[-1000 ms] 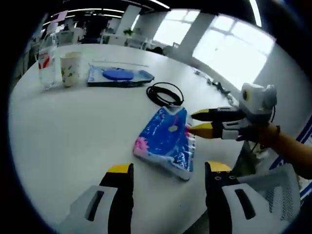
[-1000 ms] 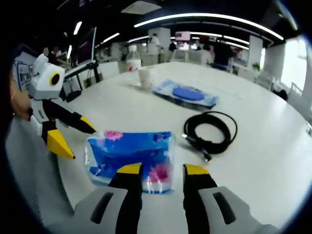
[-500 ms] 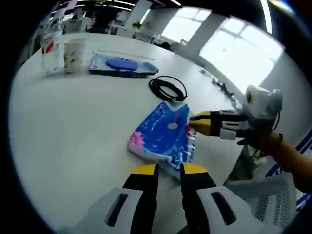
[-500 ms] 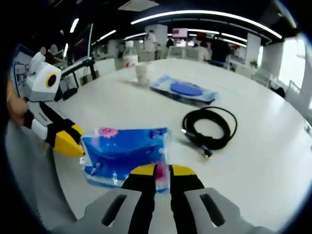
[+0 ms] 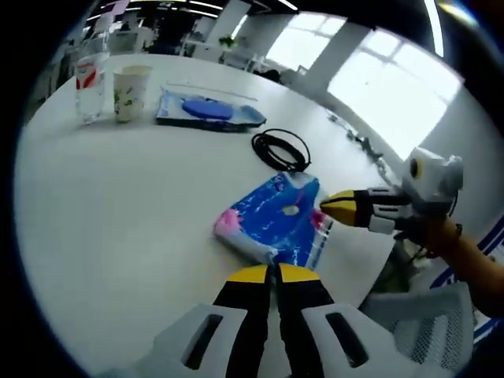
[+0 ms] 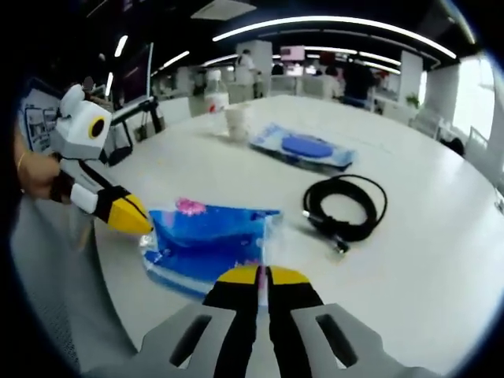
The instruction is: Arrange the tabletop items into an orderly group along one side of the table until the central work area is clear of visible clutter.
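Near the white surface (image 6: 441,260) edge, both closed hand-held grippers (image 5: 273,272) (image 6: 261,273) pinch the soft blue plastic tissue pack's (image 6: 209,240) opposite ends; light, crinkly, likely slippery.

The near half of the tabletop (image 5: 118,205) lies bare on the left claw's (image 5: 272,273) side, giving open passage. The blue packet (image 5: 272,220) sits by the near edge, with the right claw (image 5: 335,206) pinched onto one end and the left claw closed at the other. Just beyond it lies the coiled black cable (image 5: 280,150). Farther back stand a blue tray (image 5: 209,110), a paper cup (image 5: 130,92) and a water bottle (image 5: 89,83), close together.
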